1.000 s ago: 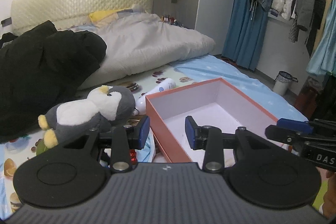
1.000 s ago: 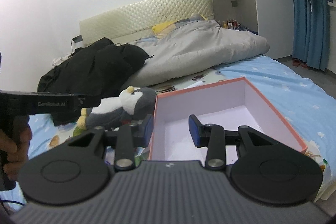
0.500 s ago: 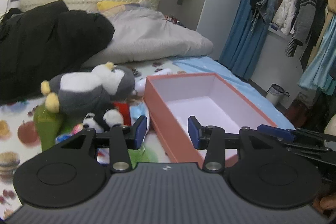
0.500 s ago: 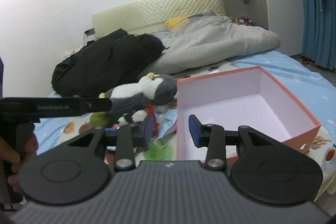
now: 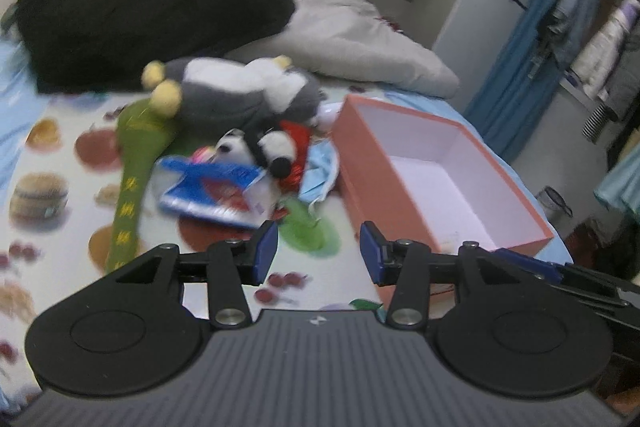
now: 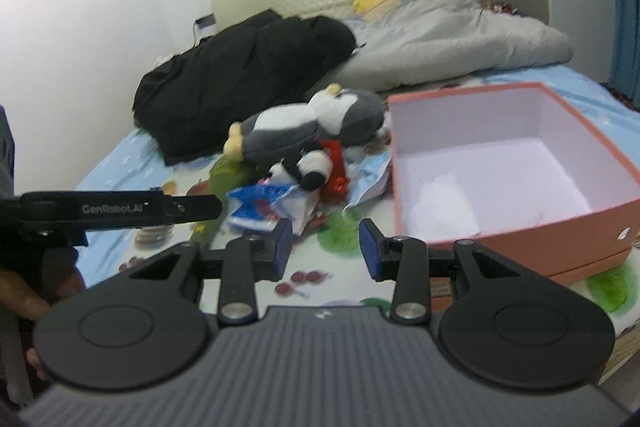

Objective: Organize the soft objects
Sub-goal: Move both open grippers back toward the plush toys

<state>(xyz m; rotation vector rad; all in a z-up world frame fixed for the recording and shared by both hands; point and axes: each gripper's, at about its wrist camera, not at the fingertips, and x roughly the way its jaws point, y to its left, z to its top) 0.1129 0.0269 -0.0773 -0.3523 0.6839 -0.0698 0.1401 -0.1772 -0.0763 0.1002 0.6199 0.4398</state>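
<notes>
A grey and white penguin plush (image 5: pixel 240 95) (image 6: pixel 312 123) lies on the bed. A small panda plush (image 5: pixel 264 151) (image 6: pixel 308 167) with red cloth lies in front of it. A green soft toy (image 5: pixel 136 163) lies to the left. An open salmon box (image 5: pixel 440 179) (image 6: pixel 512 163) stands on the right, a white sheet in it. My left gripper (image 5: pixel 318 255) is open and empty above the printed sheet, short of the toys. My right gripper (image 6: pixel 324 247) is open and empty, near the box's front left corner.
A blue and white packet (image 5: pixel 216 191) (image 6: pixel 264 207) and a blue mask (image 5: pixel 320 171) lie among the toys. A black coat (image 5: pixel 140 11) and a grey duvet (image 5: pixel 352 39) lie behind. Clothes hang at the right (image 5: pixel 600 47). The left gripper's side shows in the right wrist view (image 6: pixel 120 209).
Both grippers have risen and tilted down toward the bed. The small panda, the packet and the green toy have come into view. Both grippers stay open.
</notes>
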